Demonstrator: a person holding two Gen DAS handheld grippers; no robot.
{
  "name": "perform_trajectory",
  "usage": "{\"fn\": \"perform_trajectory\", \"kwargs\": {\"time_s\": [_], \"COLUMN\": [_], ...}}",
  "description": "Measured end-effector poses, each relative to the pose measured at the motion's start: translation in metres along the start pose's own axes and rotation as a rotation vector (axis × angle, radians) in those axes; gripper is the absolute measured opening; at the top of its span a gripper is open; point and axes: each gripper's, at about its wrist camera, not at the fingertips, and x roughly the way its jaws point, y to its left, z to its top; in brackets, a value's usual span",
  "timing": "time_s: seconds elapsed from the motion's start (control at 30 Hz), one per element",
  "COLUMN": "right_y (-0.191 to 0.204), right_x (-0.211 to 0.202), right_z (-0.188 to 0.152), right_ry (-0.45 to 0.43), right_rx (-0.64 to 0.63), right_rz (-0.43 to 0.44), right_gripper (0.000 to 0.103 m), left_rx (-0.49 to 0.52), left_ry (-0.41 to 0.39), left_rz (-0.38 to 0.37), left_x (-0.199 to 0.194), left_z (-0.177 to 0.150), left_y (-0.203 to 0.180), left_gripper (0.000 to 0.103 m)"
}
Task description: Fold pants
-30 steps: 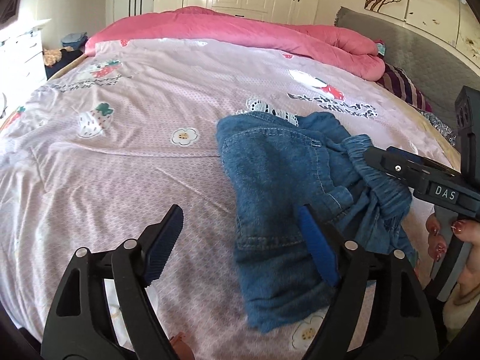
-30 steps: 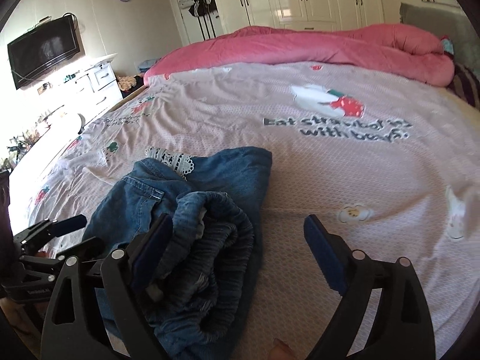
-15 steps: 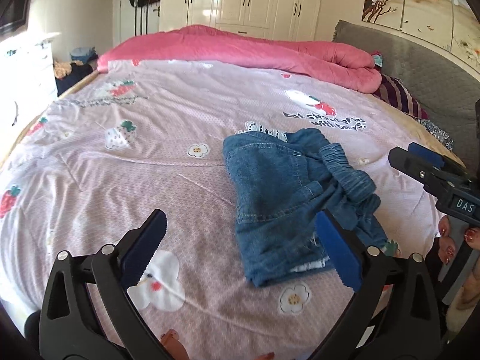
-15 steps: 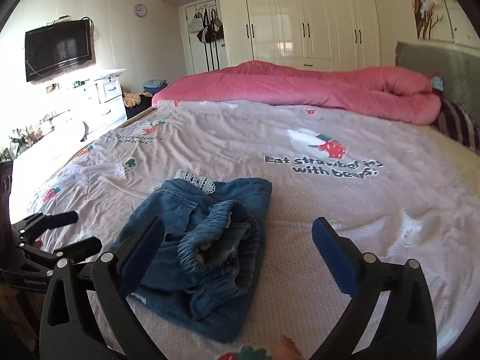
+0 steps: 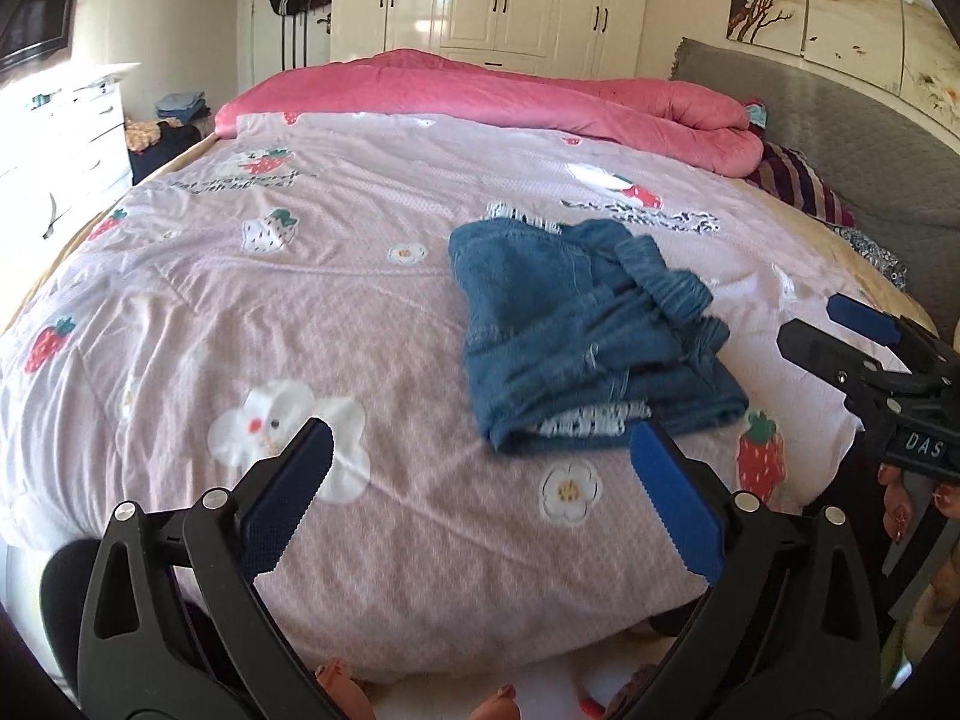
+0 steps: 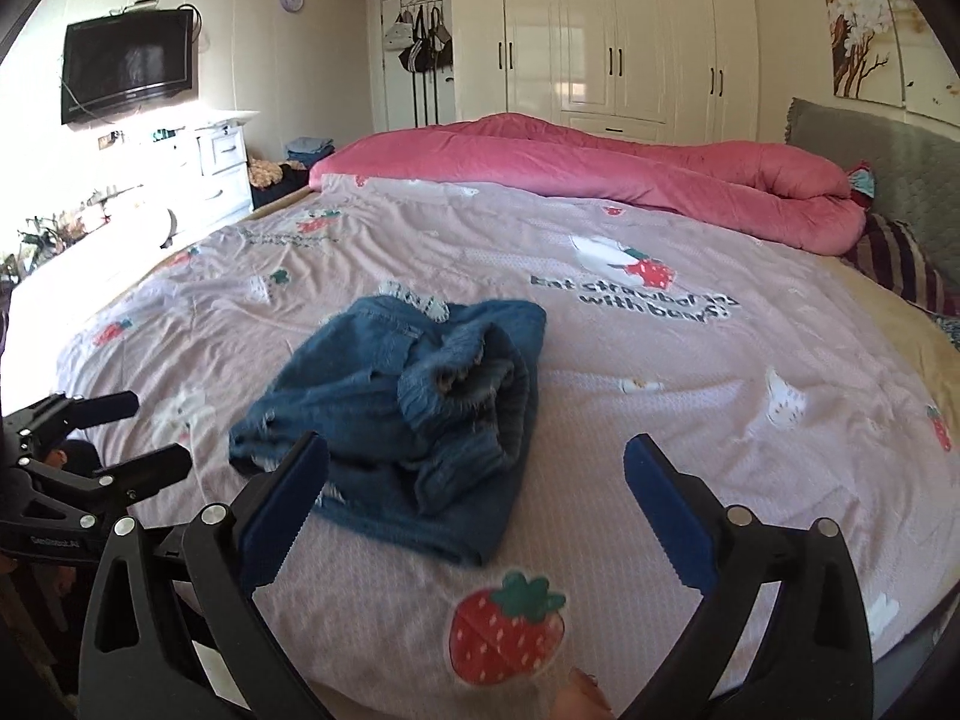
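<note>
The blue denim pants [image 5: 576, 330] lie folded into a compact bundle on the pink strawberry-print bedspread [image 5: 300, 312], with the elastic waistband bunched on top; they also show in the right wrist view [image 6: 420, 396]. My left gripper [image 5: 480, 492] is open and empty, held back near the bed's front edge, short of the pants. My right gripper [image 6: 477, 498] is open and empty, just in front of the bundle. Each gripper shows in the other's view: the right one [image 5: 840, 330] and the left one [image 6: 126, 438], both with jaws apart.
A rolled pink duvet [image 5: 510, 96] lies across the far side of the bed. A grey headboard [image 5: 840, 138] and striped pillow [image 5: 798, 186] are at right. White drawers [image 6: 222, 162], a wall TV [image 6: 129, 63] and wardrobes [image 6: 618, 42] stand beyond.
Both grippers have pulled back from the pants toward the bed's near edge. The right gripper's finger no longer touches the waistband. The pants rest free on the bed.
</note>
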Motion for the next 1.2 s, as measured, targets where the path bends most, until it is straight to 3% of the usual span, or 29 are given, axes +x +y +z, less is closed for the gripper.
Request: {"fn": "perform_trajectory", "kwargs": {"time_s": [0.3, 1.2], "right_y": [0.002, -0.003], "right_x": [0.008, 0.013], "right_z": [-0.03, -0.042], "right_ry": [0.079, 0.054], "right_rx": [0.003, 0.022], "right_rz": [-0.01, -0.009], "right_gripper": [0.098, 0.098], "left_rx": [-0.021, -0.022], "left_ry": [0.031, 0.052], "left_rz": [0.0, 0.023], "left_x": [0.004, 0.014], "left_z": [-0.027, -0.031], "left_y": [-0.007, -0.004], "left_gripper": [0.093, 0.094]}}
